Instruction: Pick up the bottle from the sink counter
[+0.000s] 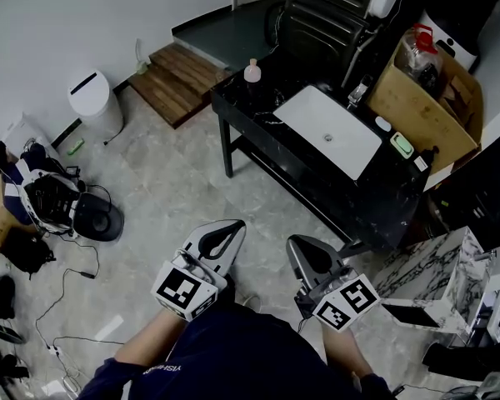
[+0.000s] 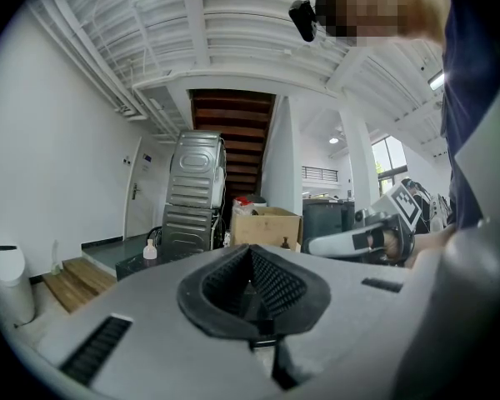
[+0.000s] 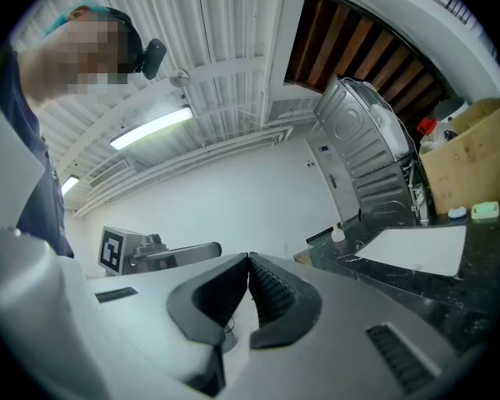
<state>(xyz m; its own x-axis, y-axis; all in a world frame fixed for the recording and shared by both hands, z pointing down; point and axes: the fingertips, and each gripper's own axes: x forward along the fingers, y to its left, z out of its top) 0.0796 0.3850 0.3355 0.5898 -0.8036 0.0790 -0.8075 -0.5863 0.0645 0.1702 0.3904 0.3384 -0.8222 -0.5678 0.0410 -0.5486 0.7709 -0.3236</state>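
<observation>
1. The small pale pink bottle with a white cap [image 1: 252, 71] stands upright at the far left corner of the black marble table [image 1: 240, 100], beside the white sink basin [image 1: 329, 130]. Nothing touches it.
2. The left claw [image 1: 233, 226] is clenched on nothing, its ribbed pads pressed together in the left gripper view.
3. The right claw [image 1: 295, 243] is likewise clenched and empty.
4. Both claws hang low by the person's body, well apart from the table.
5. The bottle lies far ahead, slightly nearer the left claw. It sits left of that claw's pointing line and right of the right claw's.
6. Its long axis is vertical, so a level sideways grip looks suitable.
</observation>
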